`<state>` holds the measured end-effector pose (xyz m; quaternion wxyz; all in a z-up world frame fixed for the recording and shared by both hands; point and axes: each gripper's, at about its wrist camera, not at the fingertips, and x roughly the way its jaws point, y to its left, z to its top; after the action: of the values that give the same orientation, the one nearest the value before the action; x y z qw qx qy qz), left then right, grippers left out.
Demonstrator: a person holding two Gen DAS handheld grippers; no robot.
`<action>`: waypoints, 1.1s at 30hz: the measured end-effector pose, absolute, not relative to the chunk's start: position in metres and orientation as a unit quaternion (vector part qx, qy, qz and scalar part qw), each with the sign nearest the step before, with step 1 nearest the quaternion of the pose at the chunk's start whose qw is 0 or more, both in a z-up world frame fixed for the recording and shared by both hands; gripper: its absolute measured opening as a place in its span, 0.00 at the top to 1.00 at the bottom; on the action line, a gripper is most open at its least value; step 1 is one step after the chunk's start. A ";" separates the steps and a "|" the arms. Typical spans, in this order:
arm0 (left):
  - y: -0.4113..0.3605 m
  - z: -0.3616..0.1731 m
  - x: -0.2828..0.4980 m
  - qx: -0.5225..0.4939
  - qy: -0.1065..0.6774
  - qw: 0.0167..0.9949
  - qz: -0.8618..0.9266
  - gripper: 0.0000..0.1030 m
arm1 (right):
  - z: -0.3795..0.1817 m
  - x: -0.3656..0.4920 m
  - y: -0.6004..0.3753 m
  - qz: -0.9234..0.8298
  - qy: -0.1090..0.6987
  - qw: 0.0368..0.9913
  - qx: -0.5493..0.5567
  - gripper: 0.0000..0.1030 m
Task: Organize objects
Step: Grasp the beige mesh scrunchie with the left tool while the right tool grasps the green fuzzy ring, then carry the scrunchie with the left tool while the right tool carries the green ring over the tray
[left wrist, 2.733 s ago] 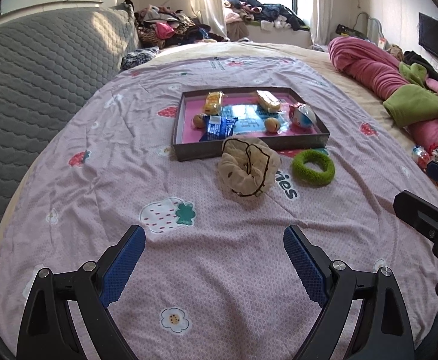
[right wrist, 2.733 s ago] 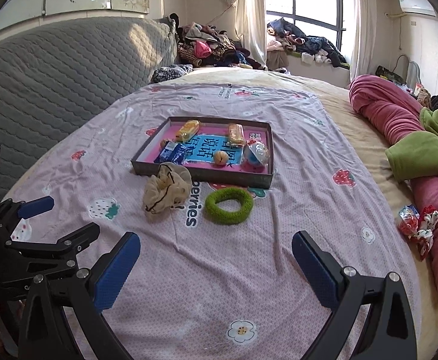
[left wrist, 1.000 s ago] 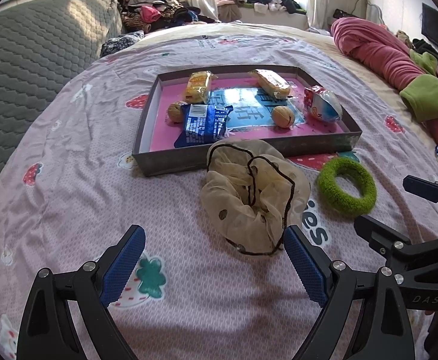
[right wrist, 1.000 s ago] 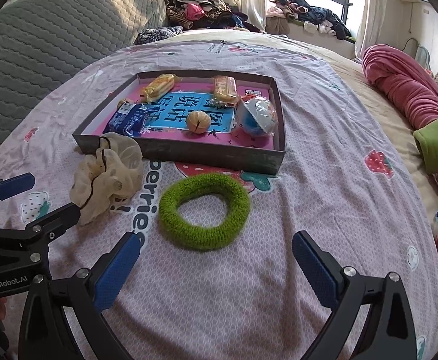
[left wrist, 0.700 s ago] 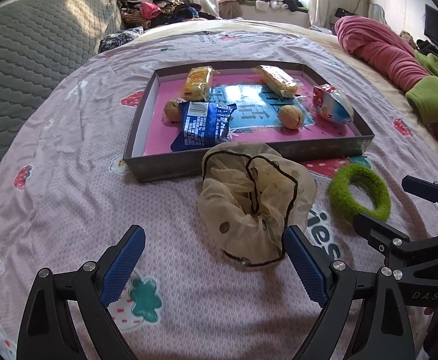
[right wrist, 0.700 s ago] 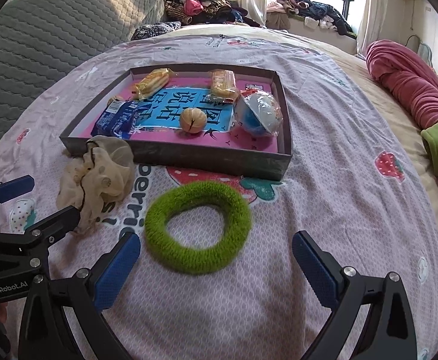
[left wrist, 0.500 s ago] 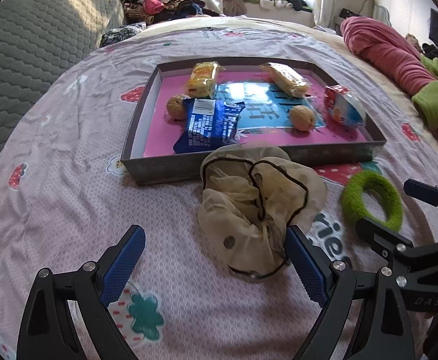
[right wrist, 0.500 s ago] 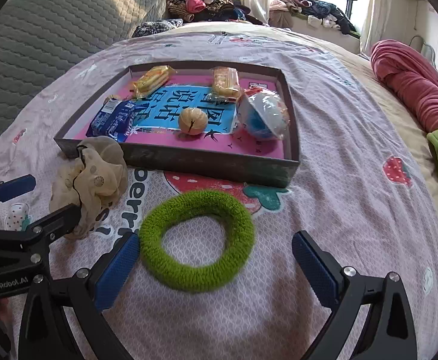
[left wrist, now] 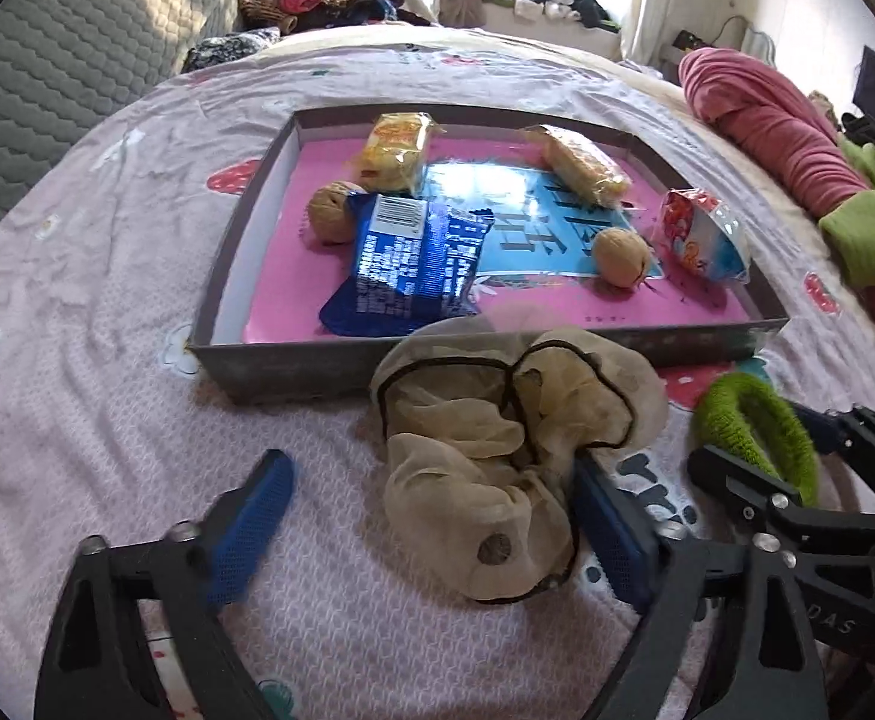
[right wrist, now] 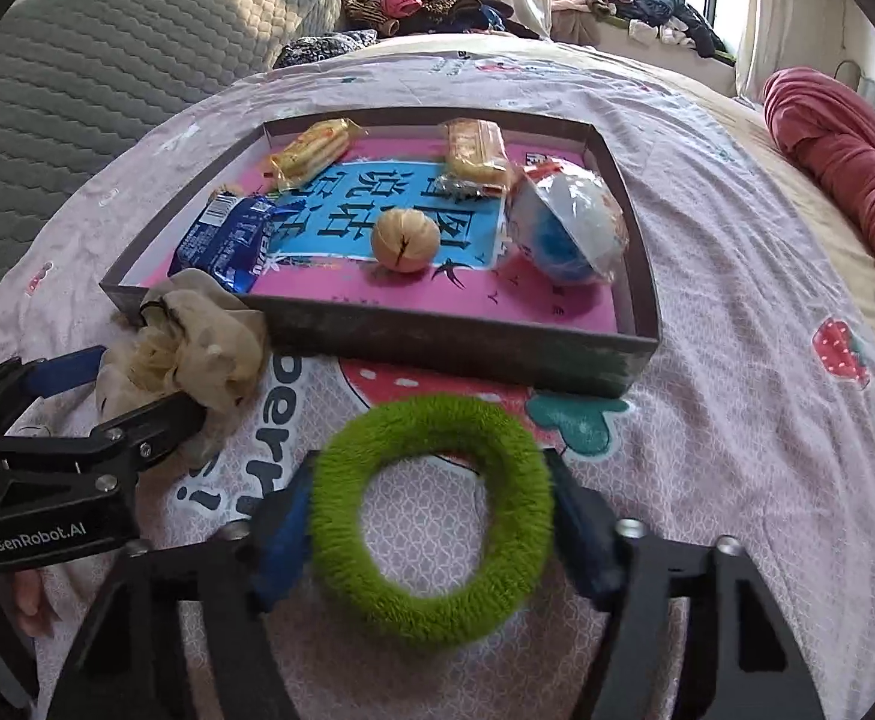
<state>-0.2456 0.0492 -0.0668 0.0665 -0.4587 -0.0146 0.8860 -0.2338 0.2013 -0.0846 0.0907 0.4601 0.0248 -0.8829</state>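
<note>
A cream mesh scrunchie [left wrist: 473,480] lies on the pink bedsheet in front of a grey tray [left wrist: 293,366]. My left gripper [left wrist: 428,525] straddles it with jaws closing. The right pad touches the fabric and the left pad stands apart from it. A green fuzzy scrunchie [right wrist: 425,606] lies to its right, between the fingers of my right gripper [right wrist: 431,531]. Those jaws are closing, and both blue pads touch the ring's outer sides. The right wrist view also has the left gripper [right wrist: 149,384] around the cream scrunchie [right wrist: 197,336]. The left wrist view shows the right gripper [left wrist: 785,444] at the green scrunchie [left wrist: 731,414].
The tray [right wrist: 437,342] holds a blue snack packet [left wrist: 413,252], walnuts [left wrist: 620,249], yellow wrapped snacks [left wrist: 395,150] and a wrapped ball [right wrist: 563,228]. A pink blanket [left wrist: 755,96] lies at the right, a grey quilted headboard [left wrist: 77,42] at the left, and clothes are piled by the window.
Both grippers moved forward and down onto the scrunchies. Each pair of jaws narrowed, the right one down to the green ring's sides and the left one partway around the cream scrunchie.
</note>
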 end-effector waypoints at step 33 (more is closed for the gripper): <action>0.035 0.049 -0.161 -0.392 -0.042 0.094 0.914 0.87 | 0.045 -0.147 0.202 -0.922 -0.021 0.149 0.357 0.72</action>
<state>-0.1612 0.0345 0.0488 0.0938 -0.3923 -0.0420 0.9141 -0.1468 0.2021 0.0447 0.1492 0.3570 -0.0206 -0.9219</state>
